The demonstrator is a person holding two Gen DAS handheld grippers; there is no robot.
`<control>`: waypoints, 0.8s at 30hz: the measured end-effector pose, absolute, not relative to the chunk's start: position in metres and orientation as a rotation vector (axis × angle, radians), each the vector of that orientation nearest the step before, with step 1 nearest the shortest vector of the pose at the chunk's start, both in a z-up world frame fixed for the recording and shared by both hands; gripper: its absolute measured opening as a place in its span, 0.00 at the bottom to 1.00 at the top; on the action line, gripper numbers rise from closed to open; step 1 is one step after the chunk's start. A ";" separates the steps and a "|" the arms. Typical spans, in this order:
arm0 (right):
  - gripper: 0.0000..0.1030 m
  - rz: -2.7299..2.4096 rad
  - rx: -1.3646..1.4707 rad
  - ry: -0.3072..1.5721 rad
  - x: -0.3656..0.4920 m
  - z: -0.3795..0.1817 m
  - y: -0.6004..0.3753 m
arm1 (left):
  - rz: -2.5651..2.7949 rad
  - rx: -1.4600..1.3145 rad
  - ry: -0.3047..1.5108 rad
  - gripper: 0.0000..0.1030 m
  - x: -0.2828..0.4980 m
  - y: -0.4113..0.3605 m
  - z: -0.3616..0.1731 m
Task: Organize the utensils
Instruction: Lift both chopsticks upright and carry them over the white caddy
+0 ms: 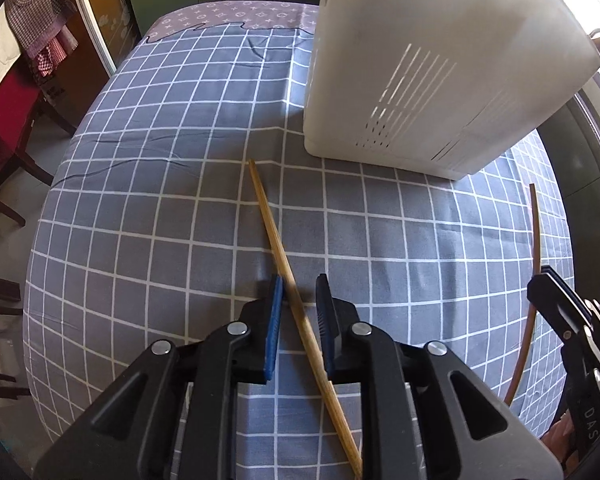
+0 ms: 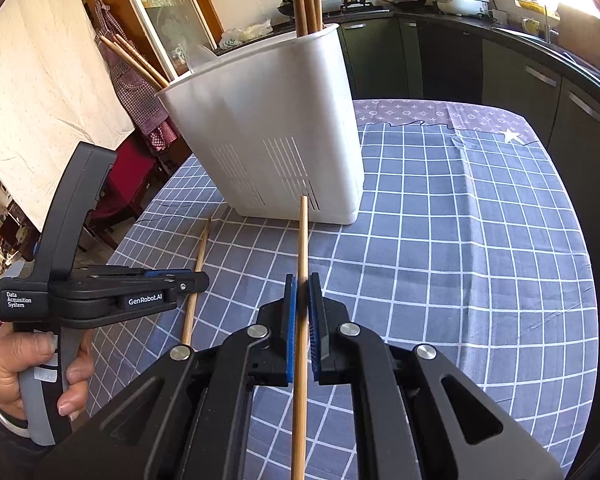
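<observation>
My right tongs (image 2: 302,292) clamp a thin, stiff, light bamboo chopstick (image 2: 303,248) mid-shaft. My left tongs (image 1: 300,294), narrowly parted, straddle another pale chopstick (image 1: 276,240) lying on the checked-cloth bench (image 1: 160,200); it looks slippery, so I'd grip it mid-length.

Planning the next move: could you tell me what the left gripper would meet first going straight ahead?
Probably the loose chopstick lying between its parted fingers, then the checked tablecloth beneath; the left gripper points steeply down.

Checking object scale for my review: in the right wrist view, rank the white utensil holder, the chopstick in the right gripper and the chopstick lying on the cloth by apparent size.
1. White utensil holder.
2. Chopstick in the right gripper; it runs toward the lens, so nearness inflates it.
3. Chopstick lying on the cloth, partly hidden by the left gripper.
</observation>
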State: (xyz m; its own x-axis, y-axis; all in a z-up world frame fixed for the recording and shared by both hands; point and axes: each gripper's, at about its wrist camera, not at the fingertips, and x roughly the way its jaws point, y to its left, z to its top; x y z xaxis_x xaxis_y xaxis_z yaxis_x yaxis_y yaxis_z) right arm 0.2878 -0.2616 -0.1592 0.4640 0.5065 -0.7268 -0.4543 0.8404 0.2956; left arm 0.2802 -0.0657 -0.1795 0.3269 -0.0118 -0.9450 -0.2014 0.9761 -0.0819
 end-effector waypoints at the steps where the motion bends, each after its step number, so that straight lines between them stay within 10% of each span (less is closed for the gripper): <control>1: 0.06 0.590 0.066 0.914 0.288 -0.159 -0.262 | 0.128 -0.194 1.231 0.16 0.281 -0.066 -0.179; 24: 0.06 0.553 0.073 0.821 0.257 -0.113 -0.271 | 0.004 -0.088 1.047 0.06 0.252 -0.088 -0.128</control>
State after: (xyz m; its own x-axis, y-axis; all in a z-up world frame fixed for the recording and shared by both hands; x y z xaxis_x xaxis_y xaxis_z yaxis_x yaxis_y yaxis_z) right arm 0.2566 -0.2712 -0.1132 0.5493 0.4937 -0.6743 -0.4388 0.8571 0.2701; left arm 0.2521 -0.0885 -0.1279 0.5006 -0.0390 -0.8648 -0.0453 0.9964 -0.0712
